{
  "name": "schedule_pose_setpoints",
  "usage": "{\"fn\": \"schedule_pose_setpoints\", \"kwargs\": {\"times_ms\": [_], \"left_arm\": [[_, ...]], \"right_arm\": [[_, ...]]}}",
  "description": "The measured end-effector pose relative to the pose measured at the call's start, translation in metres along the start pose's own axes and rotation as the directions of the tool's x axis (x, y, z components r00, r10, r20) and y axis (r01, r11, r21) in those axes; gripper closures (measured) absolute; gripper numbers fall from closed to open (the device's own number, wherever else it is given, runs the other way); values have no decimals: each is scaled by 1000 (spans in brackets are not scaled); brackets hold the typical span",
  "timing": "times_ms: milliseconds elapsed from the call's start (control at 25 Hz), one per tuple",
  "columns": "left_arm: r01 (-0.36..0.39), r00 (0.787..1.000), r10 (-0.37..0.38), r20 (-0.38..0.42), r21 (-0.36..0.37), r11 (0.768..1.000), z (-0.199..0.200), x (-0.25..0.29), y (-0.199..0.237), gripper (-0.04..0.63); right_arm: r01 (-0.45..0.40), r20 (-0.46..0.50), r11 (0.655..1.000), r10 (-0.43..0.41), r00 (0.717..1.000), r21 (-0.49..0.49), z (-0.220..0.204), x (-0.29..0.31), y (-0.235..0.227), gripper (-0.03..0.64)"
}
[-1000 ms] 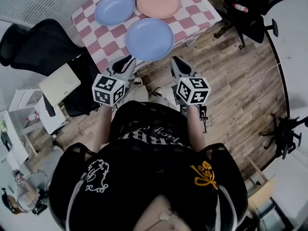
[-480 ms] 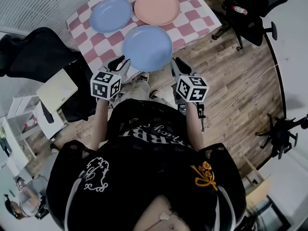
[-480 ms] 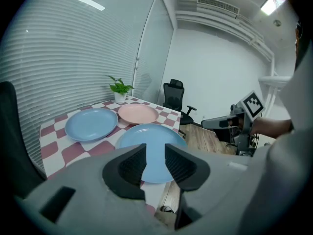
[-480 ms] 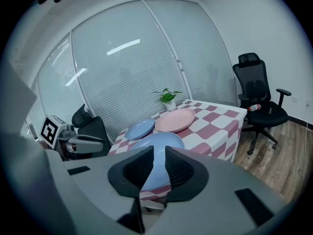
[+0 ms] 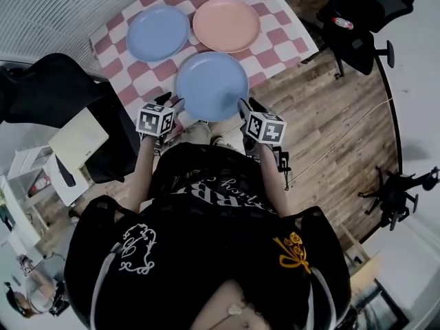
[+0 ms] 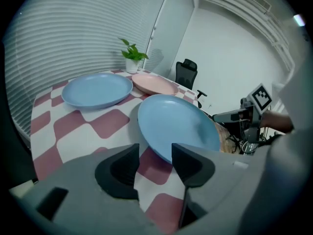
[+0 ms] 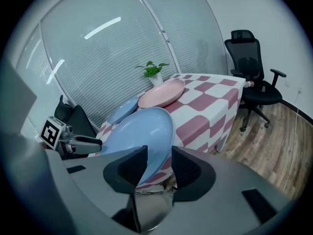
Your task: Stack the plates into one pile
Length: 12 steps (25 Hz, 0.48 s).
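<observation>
3 round plates, each flat & right way up on red/white checked table [image 5: 275,36], lying singly. Near blue plate [image 5: 212,86]: at table's front edge, partly overhanging it. Far blue plate [image 5: 157,33]: back left. Pink plate [image 5: 226,24]: back right, just beside far blue, close to near blue

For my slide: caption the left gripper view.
Left gripper, jaws just opened, empty, facing the nearest blue plate.

Smooth matt blue plate [image 5: 211,86], checked cloth tablecloth [image 5: 283,37], wood-grain plank floor [image 5: 330,129]
</observation>
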<state>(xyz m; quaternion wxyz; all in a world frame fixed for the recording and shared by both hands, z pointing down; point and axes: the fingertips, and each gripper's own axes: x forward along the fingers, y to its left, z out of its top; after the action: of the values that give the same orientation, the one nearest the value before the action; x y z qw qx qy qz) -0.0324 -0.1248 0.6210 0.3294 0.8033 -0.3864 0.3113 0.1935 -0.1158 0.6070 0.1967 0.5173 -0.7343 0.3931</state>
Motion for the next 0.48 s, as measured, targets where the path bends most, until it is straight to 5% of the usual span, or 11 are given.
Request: {"fn": "schedule_pose_setpoints", "kwargs": {"times_ms": [240, 480], "left_arm": [[63, 998, -63, -16, -44, 997, -6, 22, -1, 394], [85, 995, -84, -47, 21, 996, -6, 27, -5, 413]], "right_arm": [[20, -77, 998, -16, 997, 60, -16, 20, -7, 502], [39, -121, 995, -27, 992, 97, -20, 23, -10, 526]]}}
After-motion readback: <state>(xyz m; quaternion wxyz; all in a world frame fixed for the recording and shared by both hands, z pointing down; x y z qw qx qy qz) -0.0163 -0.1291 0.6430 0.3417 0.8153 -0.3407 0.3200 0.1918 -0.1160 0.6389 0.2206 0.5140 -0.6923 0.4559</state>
